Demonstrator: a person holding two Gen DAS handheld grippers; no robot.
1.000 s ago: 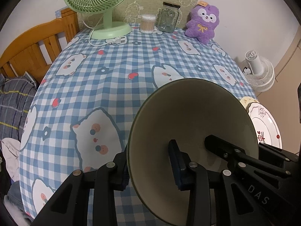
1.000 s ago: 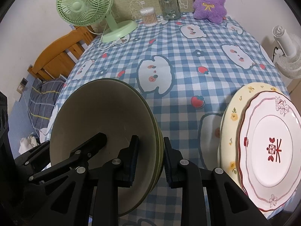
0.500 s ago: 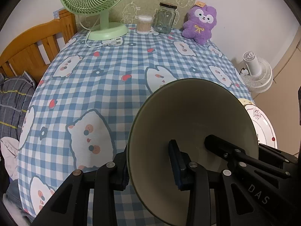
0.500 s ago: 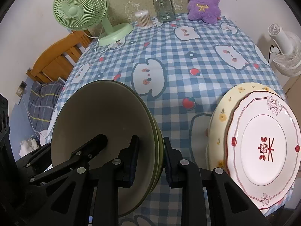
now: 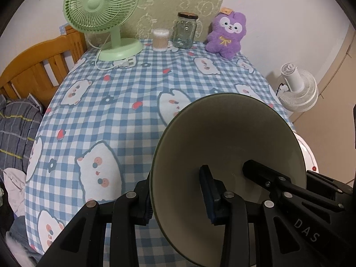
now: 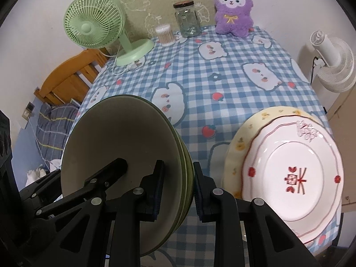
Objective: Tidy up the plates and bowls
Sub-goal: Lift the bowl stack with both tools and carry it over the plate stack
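Observation:
A stack of pale green bowls (image 5: 227, 133) hangs tilted above the blue checked tablecloth (image 5: 124, 115), held from both sides. My left gripper (image 5: 175, 182) is shut on the stack's left rim, with one pad inside the top bowl and the other outside. On the right rim my right gripper (image 6: 178, 166) is shut, and the bowls' stacked edges (image 6: 184, 155) show between its pads. A white plate with red marks (image 6: 289, 173) lies on a yellow flowered plate (image 6: 235, 151) at the table's near right edge.
Along the table's far edge stand a green desk fan (image 5: 102, 6), a cotton swab tub (image 5: 160, 40), a glass jar (image 5: 184, 31) and a purple plush toy (image 5: 227, 35). A white floor fan (image 6: 333, 62) stands to the right. A wooden bed frame (image 5: 40, 64) is on the left.
Both grippers have risen together with the bowl stack, so the table and the plates look farther below. The grips on both rims are unchanged.

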